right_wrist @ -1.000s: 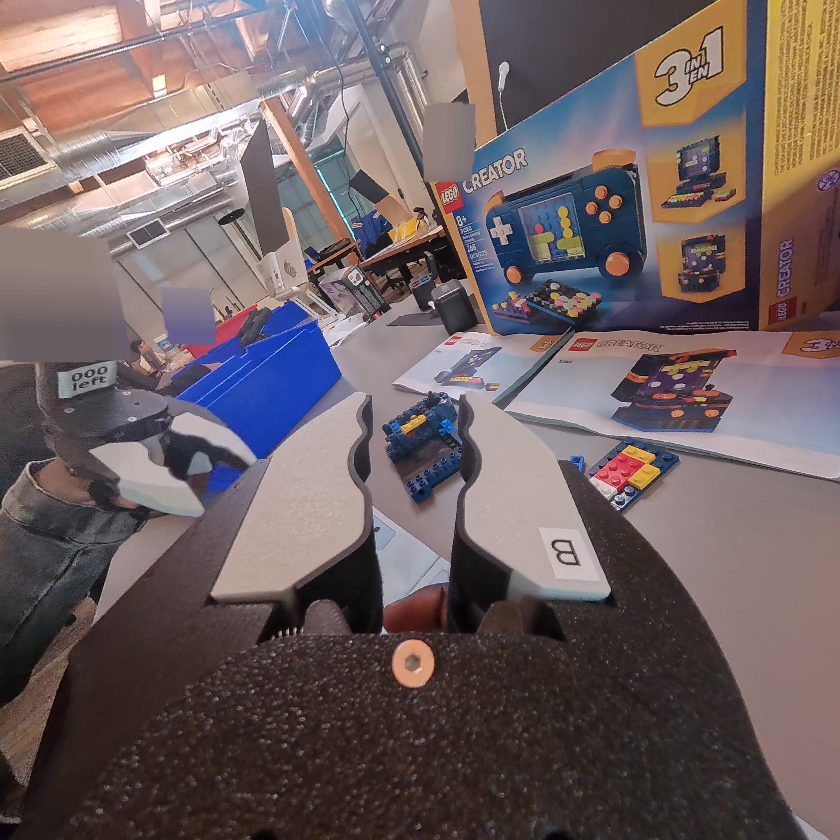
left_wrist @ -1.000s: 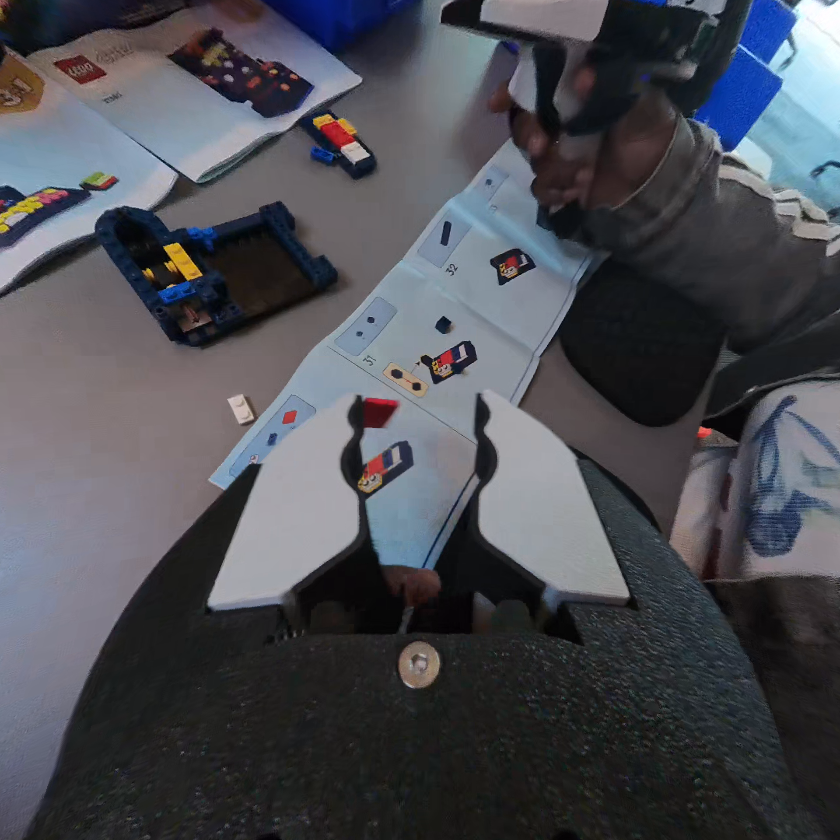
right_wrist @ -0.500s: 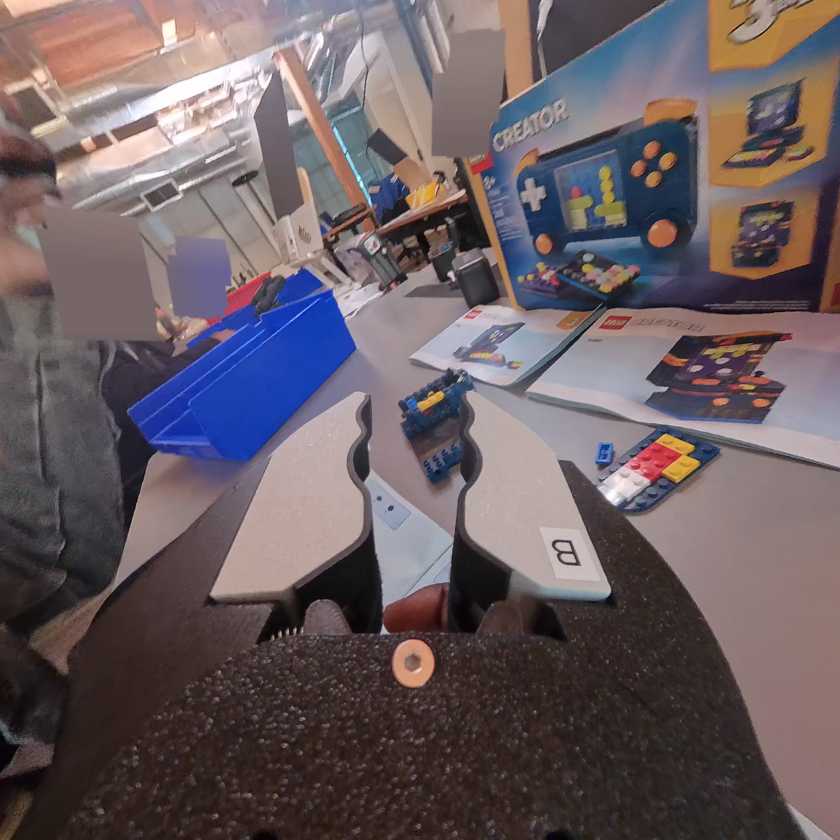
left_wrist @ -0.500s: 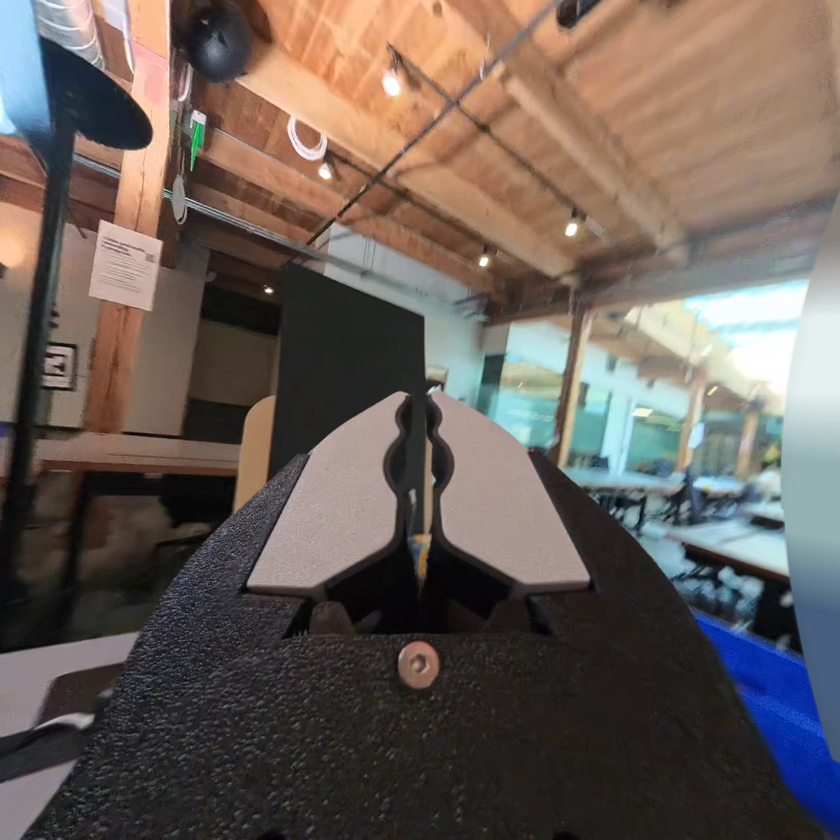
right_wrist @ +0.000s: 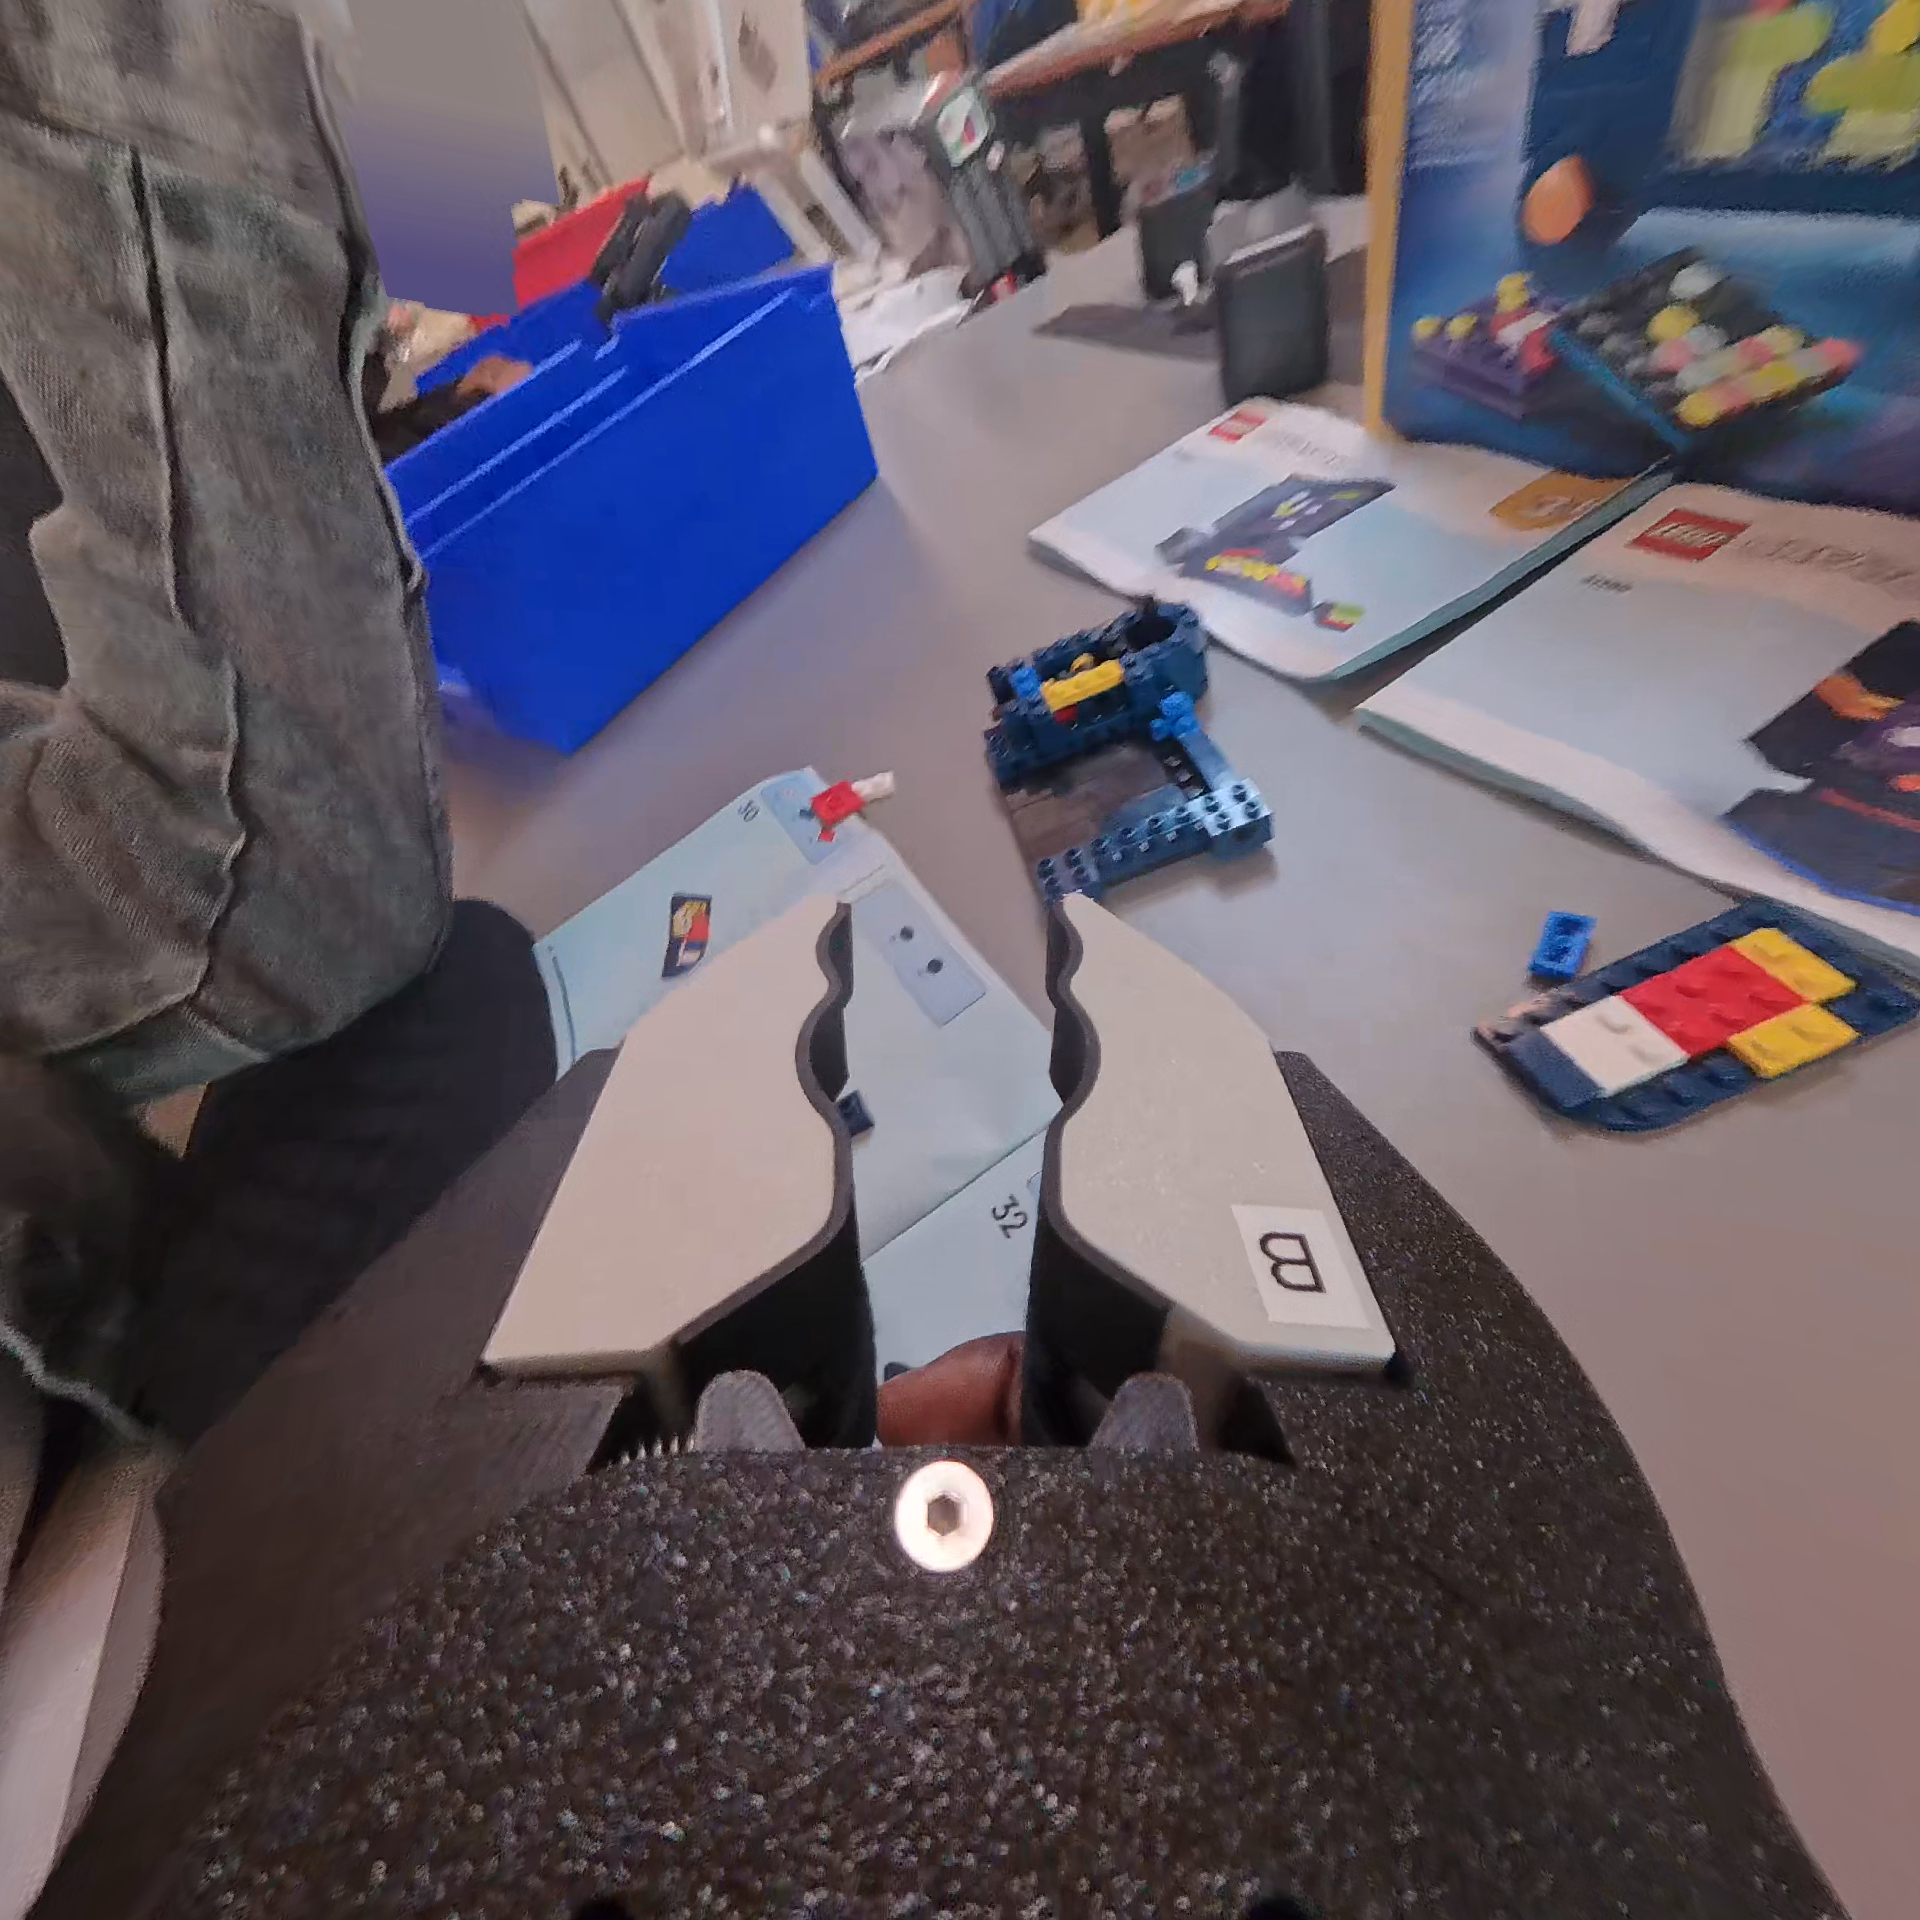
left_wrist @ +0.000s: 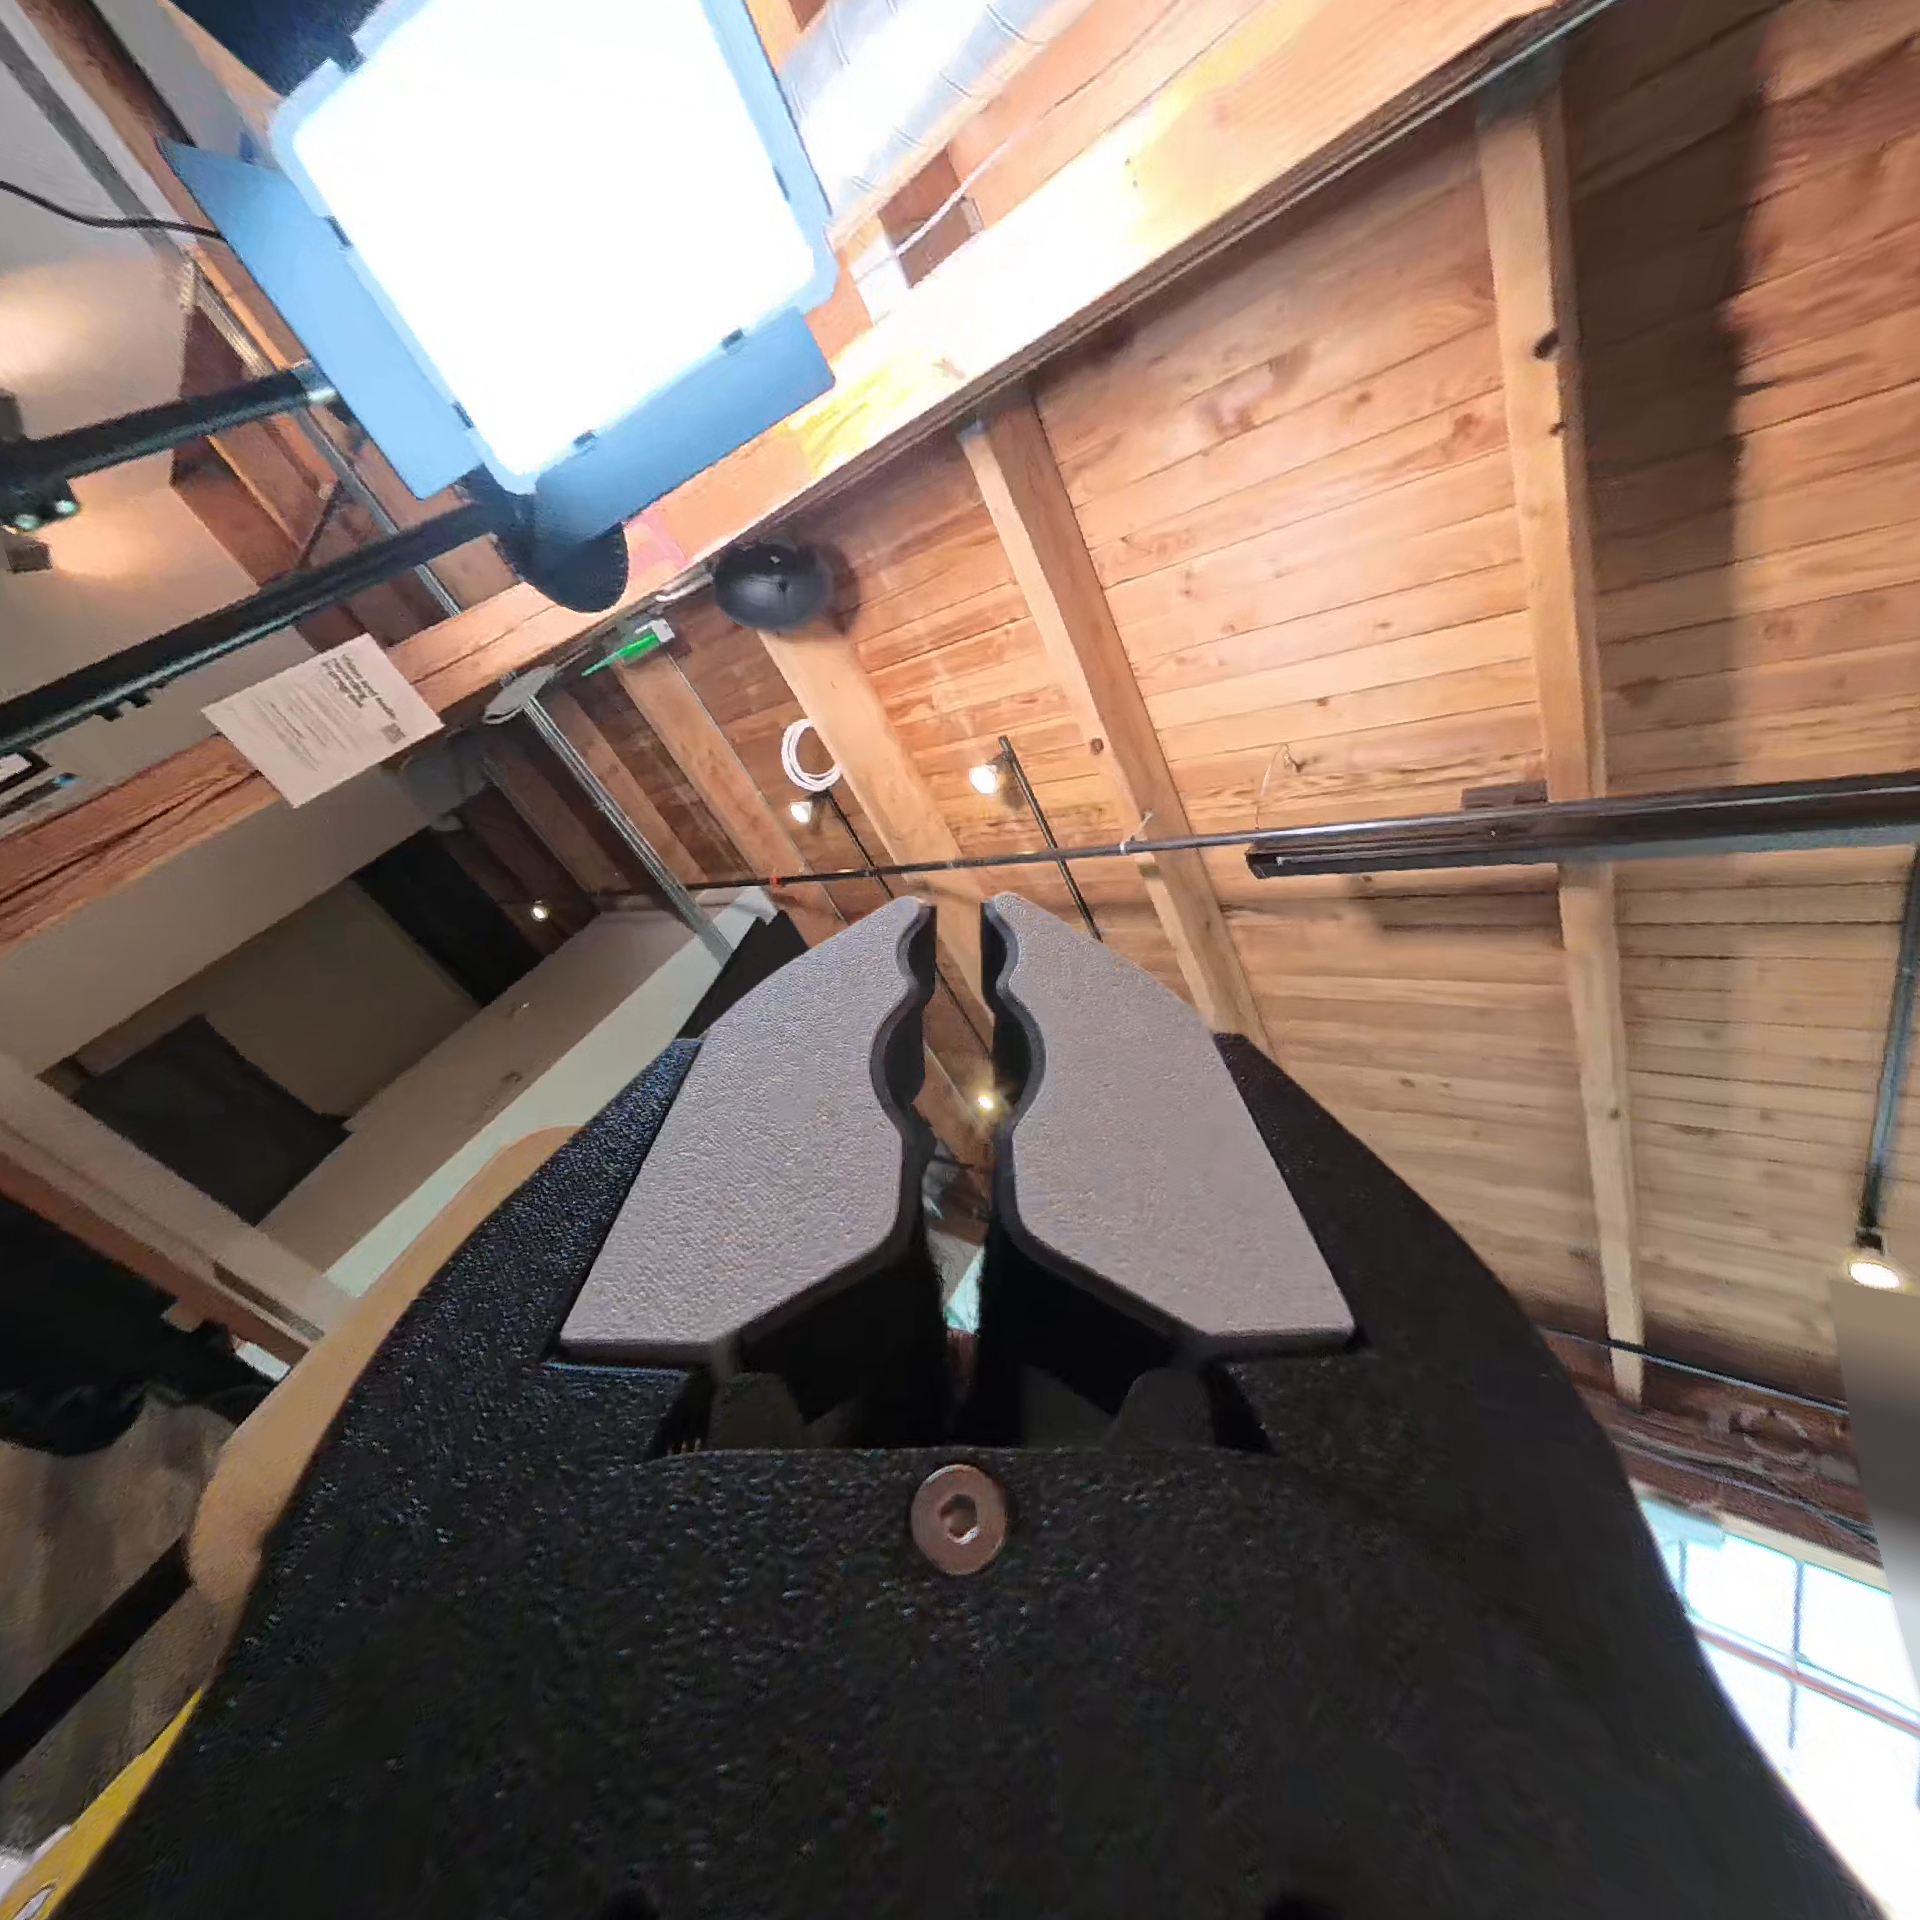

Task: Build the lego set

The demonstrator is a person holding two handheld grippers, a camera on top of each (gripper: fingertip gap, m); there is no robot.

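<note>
My left gripper (left_wrist: 958,914) points up at the wooden ceiling. Its jaws stand almost together with only a narrow slit, and I see nothing between them. My right gripper (right_wrist: 948,914) is open and empty, low over a pale blue instruction sheet (right_wrist: 935,1091) on the grey table. A small red brick (right_wrist: 836,805) lies on the sheet's far corner with a white piece (right_wrist: 876,787) beside it. A tiny dark blue piece (right_wrist: 854,1110) lies on the sheet by my right gripper's left finger. A dark blue frame build (right_wrist: 1122,748) stands just beyond the right fingertip.
A dark blue plate with red, yellow and white tiles (right_wrist: 1704,1013) and a small blue brick (right_wrist: 1562,940) lie to the right. Booklets (right_wrist: 1351,530) and a toy box (right_wrist: 1662,239) are behind, a blue bin (right_wrist: 644,499) far left. A person's sleeve (right_wrist: 187,520) fills the left. A light panel (left_wrist: 551,229) hangs overhead. There is about 45 cm between the tips of the two grippers. The small red brick (right_wrist: 836,805) lies some 15 cm from my right tips, 40 cm from my left tips.
My left gripper closed its jaws and swung up from the sheet to face the ceiling; the red brick that was at its tip lies on the sheet. My right gripper tipped down toward the table, still open.
</note>
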